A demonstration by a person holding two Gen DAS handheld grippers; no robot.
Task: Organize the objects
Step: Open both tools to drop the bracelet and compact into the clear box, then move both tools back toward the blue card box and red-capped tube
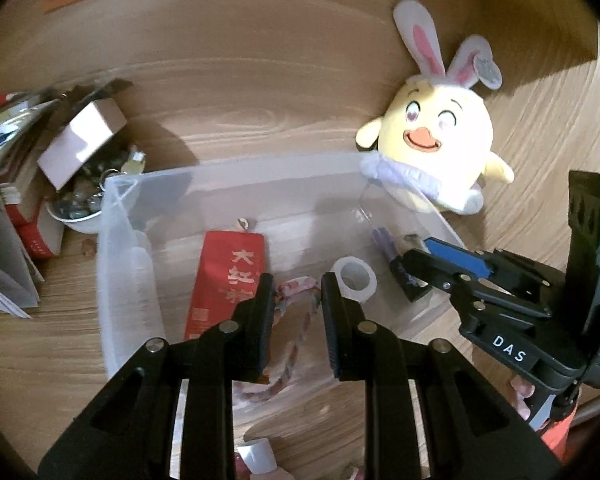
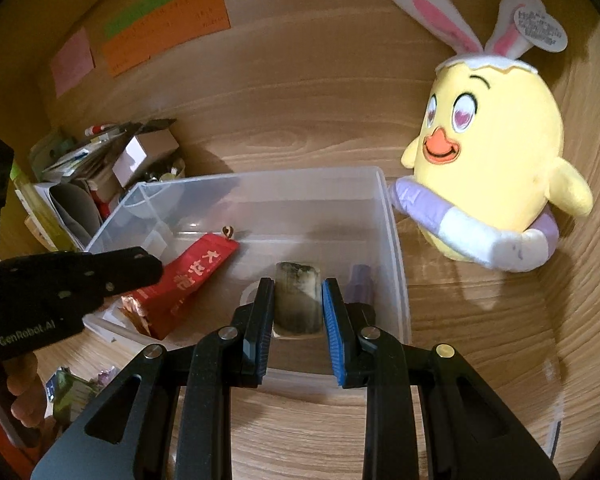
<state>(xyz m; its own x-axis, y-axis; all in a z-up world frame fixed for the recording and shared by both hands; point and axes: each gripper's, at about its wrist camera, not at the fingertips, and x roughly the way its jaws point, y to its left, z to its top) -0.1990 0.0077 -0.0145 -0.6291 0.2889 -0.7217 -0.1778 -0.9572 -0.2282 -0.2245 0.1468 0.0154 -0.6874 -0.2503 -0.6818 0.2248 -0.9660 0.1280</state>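
Observation:
A clear plastic box (image 1: 228, 168) (image 2: 260, 176) stands on the wooden desk. In it lie a red packet (image 1: 228, 280) (image 2: 196, 276), a white tape roll (image 1: 356, 276) and a purple tube (image 1: 400, 268) (image 2: 360, 284). My left gripper (image 1: 297, 300) (image 2: 156, 270) hovers over the box's near left part, shut on a pink patterned strip (image 1: 296, 292) (image 2: 134, 310) that dangles below it. Over the box's right side, my right gripper (image 2: 298, 304) (image 1: 410, 254) is shut on a small grey block (image 2: 298, 300). Both point steeply down into the box.
A yellow plush chick with rabbit ears (image 1: 432, 140) (image 2: 492, 160) leans against the box's far right corner. Left of the box stand books, a small carton (image 1: 80, 140) and a white bowl (image 1: 76, 212). Coloured notes (image 2: 164, 28) hang on the back wall. Small items (image 2: 72, 392) lie in front.

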